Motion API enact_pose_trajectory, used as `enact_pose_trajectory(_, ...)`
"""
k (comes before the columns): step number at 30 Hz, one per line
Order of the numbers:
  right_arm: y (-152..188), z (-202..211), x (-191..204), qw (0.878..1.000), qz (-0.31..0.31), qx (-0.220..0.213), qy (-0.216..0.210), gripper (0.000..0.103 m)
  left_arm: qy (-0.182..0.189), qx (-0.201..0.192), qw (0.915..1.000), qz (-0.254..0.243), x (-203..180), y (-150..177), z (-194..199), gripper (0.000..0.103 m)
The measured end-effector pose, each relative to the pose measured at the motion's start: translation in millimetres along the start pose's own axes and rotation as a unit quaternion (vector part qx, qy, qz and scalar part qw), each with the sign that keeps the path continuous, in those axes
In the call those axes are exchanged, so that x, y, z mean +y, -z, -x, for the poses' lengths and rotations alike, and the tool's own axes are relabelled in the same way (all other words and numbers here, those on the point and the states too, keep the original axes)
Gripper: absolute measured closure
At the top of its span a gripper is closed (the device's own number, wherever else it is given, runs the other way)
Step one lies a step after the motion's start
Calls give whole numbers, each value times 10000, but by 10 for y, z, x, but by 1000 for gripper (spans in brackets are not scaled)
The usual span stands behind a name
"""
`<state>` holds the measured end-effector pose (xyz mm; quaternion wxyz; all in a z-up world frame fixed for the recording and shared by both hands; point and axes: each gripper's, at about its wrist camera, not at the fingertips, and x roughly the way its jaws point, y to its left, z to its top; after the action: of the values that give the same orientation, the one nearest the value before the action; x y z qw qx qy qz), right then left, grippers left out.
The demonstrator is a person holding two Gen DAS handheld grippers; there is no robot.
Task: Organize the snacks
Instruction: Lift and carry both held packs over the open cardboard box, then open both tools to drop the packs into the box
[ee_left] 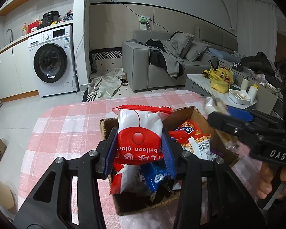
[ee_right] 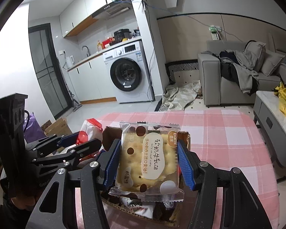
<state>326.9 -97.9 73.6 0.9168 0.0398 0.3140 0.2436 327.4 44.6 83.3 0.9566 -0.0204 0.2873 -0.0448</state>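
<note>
1. The left gripper point(ee_left: 139, 148) is pinching a red-and-white balloon-glue packet point(ee_left: 140, 131) between its blue pads, holding it above the cardboard box point(ee_left: 200, 118).
2. The right gripper point(ee_right: 148, 164) is squeezing a clear-wrapped cracker packet point(ee_right: 148, 160) over the same box, jaws pressing its sides.
3. More snack packets are lying inside the box, which is sitting on the pink checked tablecloth point(ee_left: 70, 126); the right gripper is showing at 3 o'clock in the left view.
</note>
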Motion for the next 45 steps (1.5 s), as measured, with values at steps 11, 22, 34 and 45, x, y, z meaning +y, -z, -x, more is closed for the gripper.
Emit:
enact_pose_trajectory(11, 26, -393, -17, 9997, -46, 251, 21, 45, -59, 199, 9997, -156, -88, 41, -397, 62)
enact_pose_trajectory(22, 17, -602, -85, 9994, -159, 323, 12, 45, 0, 288, 9995, -138, -61, 19, -680, 62)
enact_pose_trajectory(34, -59, -514, -123, 9997, -125, 201, 60, 38, 131, 413, 9990, -94, 2, 15, -763, 60)
enact_pose_trajectory(45, -18, -19, -153, 9996, -173, -34, -213, 0, 67, 284, 9993, 229, 57, 66, -392, 2)
